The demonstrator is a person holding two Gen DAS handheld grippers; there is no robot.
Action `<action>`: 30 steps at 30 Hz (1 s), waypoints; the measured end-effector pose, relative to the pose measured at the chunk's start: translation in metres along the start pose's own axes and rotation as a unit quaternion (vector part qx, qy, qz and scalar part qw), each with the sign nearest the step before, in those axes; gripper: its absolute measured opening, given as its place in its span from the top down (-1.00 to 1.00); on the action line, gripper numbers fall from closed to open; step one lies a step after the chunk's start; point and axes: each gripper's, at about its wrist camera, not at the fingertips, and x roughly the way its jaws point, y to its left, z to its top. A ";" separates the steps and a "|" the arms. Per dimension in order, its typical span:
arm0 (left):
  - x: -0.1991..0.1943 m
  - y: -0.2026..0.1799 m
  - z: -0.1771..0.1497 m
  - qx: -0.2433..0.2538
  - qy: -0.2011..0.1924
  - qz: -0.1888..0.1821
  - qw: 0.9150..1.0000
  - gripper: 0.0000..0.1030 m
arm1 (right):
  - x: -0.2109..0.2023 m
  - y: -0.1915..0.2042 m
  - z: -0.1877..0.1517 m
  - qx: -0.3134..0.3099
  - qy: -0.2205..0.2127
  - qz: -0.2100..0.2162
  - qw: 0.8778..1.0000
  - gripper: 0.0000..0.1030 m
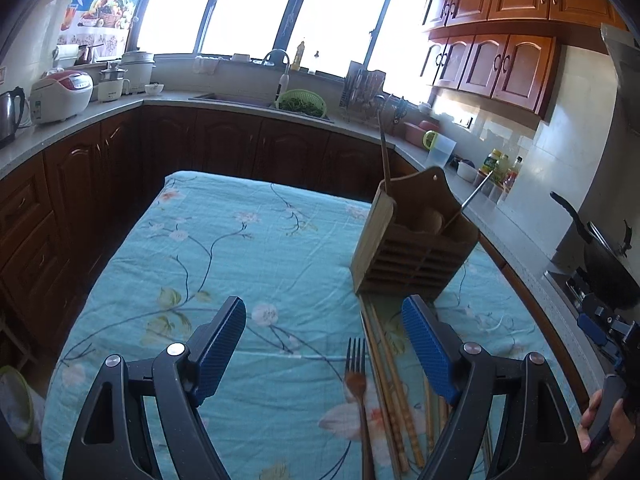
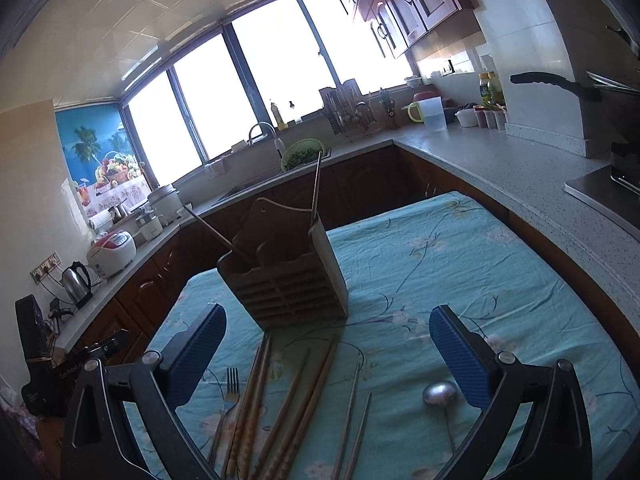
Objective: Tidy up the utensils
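A brown slatted utensil holder (image 1: 414, 244) (image 2: 286, 280) stands on the table with two thin sticks leaning out of it. In front of it lie a metal fork (image 1: 357, 384) (image 2: 228, 396), several wooden chopsticks (image 1: 394, 392) (image 2: 276, 408), a pair of metal chopsticks (image 2: 352, 424) and a metal spoon (image 2: 440, 396). My left gripper (image 1: 324, 344) is open and empty above the fork and chopsticks. My right gripper (image 2: 328, 356) is open and empty above the row of utensils.
The table carries a turquoise flowered cloth (image 1: 224, 248) (image 2: 460, 264). Kitchen counters (image 1: 80, 120) (image 2: 500, 160) run around it, with a rice cooker (image 1: 60, 96), a kettle (image 2: 78, 282), a sink with a green basket (image 1: 302, 102), and a pan (image 1: 600, 256) on the stove at right.
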 end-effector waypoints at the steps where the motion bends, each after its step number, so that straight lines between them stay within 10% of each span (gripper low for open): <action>1: -0.001 0.002 -0.002 -0.001 0.006 0.002 1.000 -0.56 | 0.000 -0.001 -0.005 -0.001 0.007 0.000 1.000 -1.00; 18: 0.019 -0.001 -0.017 -0.014 0.081 -0.008 0.997 -0.53 | 0.027 0.007 -0.056 -0.009 0.085 -0.002 0.996 -0.94; 26: 0.058 -0.009 -0.008 -0.004 0.133 -0.026 0.991 -0.05 | 0.063 0.012 -0.050 -0.008 0.119 0.002 0.993 0.12; 30: 0.079 -0.010 -0.001 0.004 0.154 -0.035 0.987 0.17 | 0.092 0.016 -0.049 -0.008 0.150 0.019 0.988 0.32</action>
